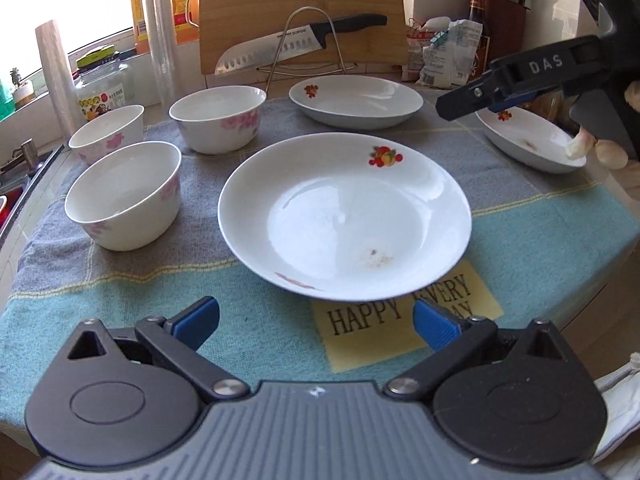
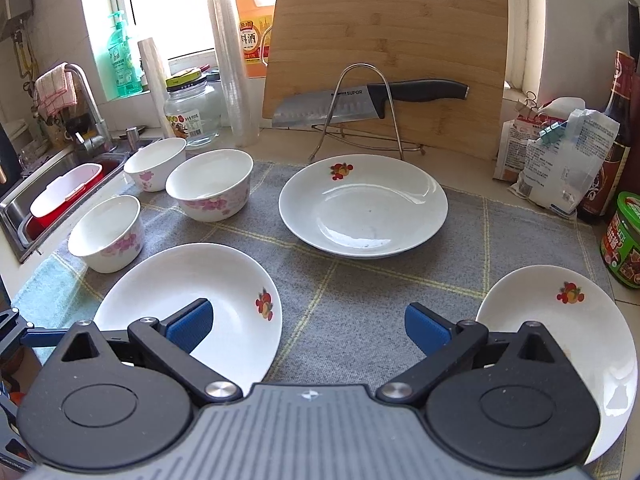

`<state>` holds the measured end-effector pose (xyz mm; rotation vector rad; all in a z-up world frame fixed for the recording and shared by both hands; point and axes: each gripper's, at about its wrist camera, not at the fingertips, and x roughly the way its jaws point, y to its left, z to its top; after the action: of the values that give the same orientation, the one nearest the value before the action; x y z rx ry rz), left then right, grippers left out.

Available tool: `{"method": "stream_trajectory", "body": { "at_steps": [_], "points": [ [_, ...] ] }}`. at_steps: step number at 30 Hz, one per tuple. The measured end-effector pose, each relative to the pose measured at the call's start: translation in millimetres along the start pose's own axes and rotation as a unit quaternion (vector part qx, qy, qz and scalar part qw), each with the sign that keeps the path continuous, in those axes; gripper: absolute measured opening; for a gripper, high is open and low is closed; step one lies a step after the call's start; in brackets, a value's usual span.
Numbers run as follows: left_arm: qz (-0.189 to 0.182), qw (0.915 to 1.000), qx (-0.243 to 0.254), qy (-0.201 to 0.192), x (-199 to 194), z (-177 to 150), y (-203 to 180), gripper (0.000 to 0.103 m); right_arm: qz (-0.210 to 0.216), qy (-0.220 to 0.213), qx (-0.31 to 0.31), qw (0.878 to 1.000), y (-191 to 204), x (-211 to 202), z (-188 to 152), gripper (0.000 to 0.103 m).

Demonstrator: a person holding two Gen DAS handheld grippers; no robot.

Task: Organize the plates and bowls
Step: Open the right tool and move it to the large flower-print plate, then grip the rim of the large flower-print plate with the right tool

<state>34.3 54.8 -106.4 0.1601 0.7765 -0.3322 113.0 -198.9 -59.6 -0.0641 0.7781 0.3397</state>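
Three white plates with a fruit print lie on a grey and teal cloth (image 1: 160,288). One plate (image 1: 344,216) lies just ahead of my open, empty left gripper (image 1: 316,322). Another plate (image 1: 356,100) sits at the back, and a third plate (image 1: 532,140) is at the right, under my right gripper (image 1: 460,102). Three white bowls with pink flowers (image 1: 122,194) (image 1: 218,118) (image 1: 107,134) stand apart at the left. In the right wrist view my right gripper (image 2: 309,328) is open and empty above the cloth, between the near left plate (image 2: 188,280) and the right plate (image 2: 560,340); the far plate (image 2: 362,206) lies ahead.
A knife (image 2: 372,100) rests on a wire rack against a bamboo cutting board (image 2: 384,40) at the back. A jar (image 2: 192,116) and an oil bottle (image 2: 254,24) stand back left, by the sink (image 2: 60,196). Packets (image 2: 556,156), a dark bottle (image 2: 616,136) and a green tub (image 2: 624,240) crowd the right.
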Motion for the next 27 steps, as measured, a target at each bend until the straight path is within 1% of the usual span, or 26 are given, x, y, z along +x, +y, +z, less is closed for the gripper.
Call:
{"method": "stream_trajectory", "body": {
  "at_steps": [3,8,12,14,16,23,27],
  "points": [
    [-0.024,0.9997,0.006,0.002,6.9,-4.9,8.1,0.102,-0.005,0.005,0.009,1.0,1.1,0.5,-2.5,0.103],
    [-0.045,0.9984,0.033,0.009,20.1,-4.4,12.5,0.102,-0.017,0.008,0.029,0.999,0.8,-0.4,-8.5,0.103],
    [-0.062,0.9969,0.049,-0.005,24.6,-1.8,14.5,0.102,-0.013,0.02,0.048,0.999,0.2,2.0,-14.5,0.103],
    [-0.069,0.996,0.056,-0.012,27.1,-0.6,15.4,0.102,-0.001,0.031,0.064,0.997,-0.2,5.5,-17.0,0.103],
    [-0.075,0.9952,0.06,-0.018,29.6,1.0,16.5,0.102,0.025,0.046,0.078,0.996,0.6,10.7,-19.3,0.103],
    [-0.103,0.9905,0.085,-0.034,34.4,1.8,22.4,0.102,0.067,0.083,0.044,0.993,14.7,31.0,-18.7,0.103],
    [-0.114,0.9882,0.095,-0.039,37.2,3.2,24.5,0.103,0.089,0.102,0.036,0.99,18.4,47.5,-13.5,0.103]
  ]
}}
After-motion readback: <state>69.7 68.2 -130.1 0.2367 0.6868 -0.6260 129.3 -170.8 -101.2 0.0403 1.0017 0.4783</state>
